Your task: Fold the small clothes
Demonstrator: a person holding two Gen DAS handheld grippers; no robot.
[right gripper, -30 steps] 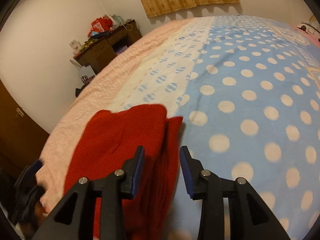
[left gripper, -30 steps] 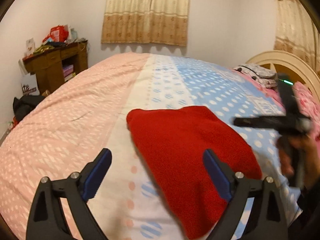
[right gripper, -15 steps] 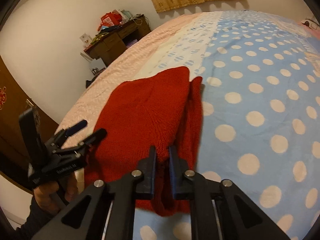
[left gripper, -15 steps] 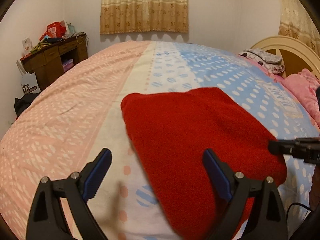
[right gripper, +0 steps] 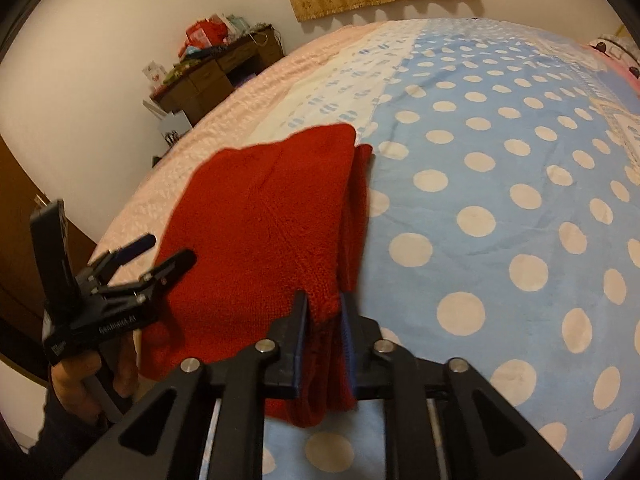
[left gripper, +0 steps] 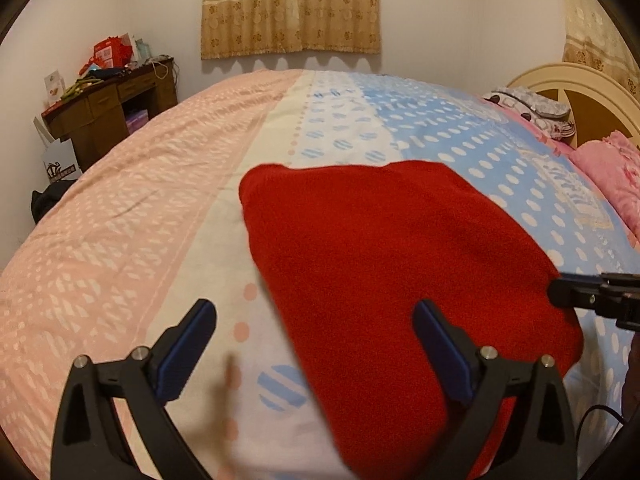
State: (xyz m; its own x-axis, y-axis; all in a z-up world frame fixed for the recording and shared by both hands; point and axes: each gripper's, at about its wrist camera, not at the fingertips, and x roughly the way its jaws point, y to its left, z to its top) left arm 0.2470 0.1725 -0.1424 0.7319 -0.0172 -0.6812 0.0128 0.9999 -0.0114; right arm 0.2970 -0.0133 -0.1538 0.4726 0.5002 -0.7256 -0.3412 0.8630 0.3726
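Dotted bedspread, red knit garment, curtained wall

Red knit garment, folded, on bed

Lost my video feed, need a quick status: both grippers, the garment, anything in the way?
Left gripper open, empty, over red knitted garment. Right gripper pinching garment's near edge, jaws just eased. Garment folded, flat on dotted bedspread. Nothing in the way.
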